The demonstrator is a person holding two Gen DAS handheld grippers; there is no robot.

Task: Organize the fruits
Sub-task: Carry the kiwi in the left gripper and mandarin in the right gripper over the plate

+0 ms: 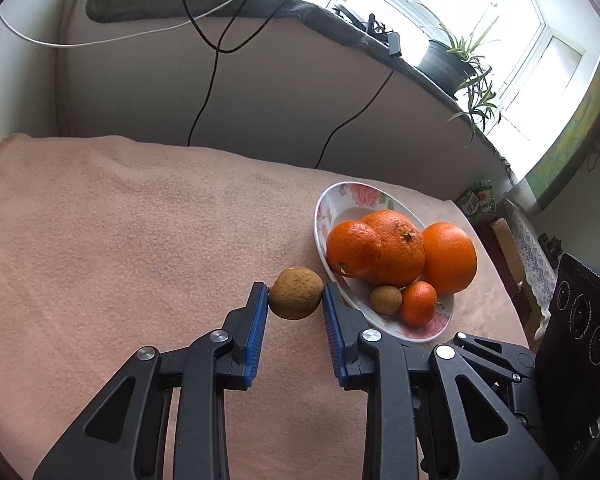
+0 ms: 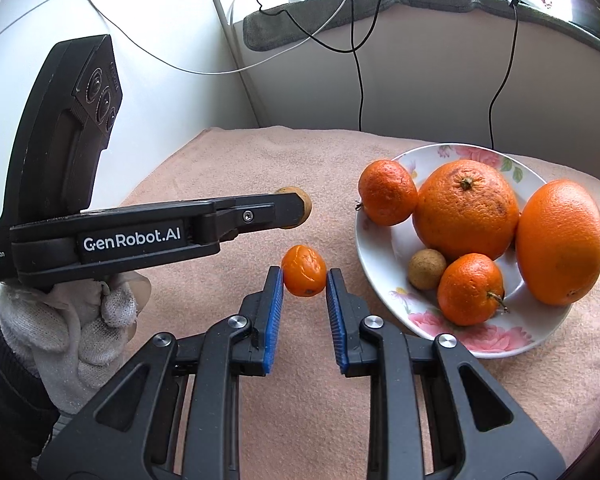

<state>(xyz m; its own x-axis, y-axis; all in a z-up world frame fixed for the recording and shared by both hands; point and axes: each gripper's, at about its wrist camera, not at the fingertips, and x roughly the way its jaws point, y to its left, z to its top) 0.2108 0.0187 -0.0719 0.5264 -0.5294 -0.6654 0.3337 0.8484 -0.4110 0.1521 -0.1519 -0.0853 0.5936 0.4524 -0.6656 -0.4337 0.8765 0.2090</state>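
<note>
Both tongs are closed on small fruit, each carried clear of the pink terry-cloth surface (image 1: 120, 220), seemingly on the way to the plate. The left tongs (image 1: 295, 300) pinch a round, rough-skinned brown fruit (image 1: 296, 293), probably a longan, between ribbed blue pads at its widest part, which keeps so small a ball from rolling out. The right tongs (image 2: 304, 278) clamp a small wrinkled orange fruit (image 2: 304, 276), like a kumquat or tiny mandarin, the same way; its skin looks soft and puckered, so a light squeeze suits it. The flowered white plate (image 2: 380, 248) sits toward the surface's right edge, shallow and glossy, already holding two large oranges, two dimpled mandarins and another brown longan (image 2: 427, 269), the big ones at the back and the small ones tucked in front. Judging by this, the two held fruits are the last to be gathered; the free space on the plate's near rim looks the likeliest landing spot.
</note>
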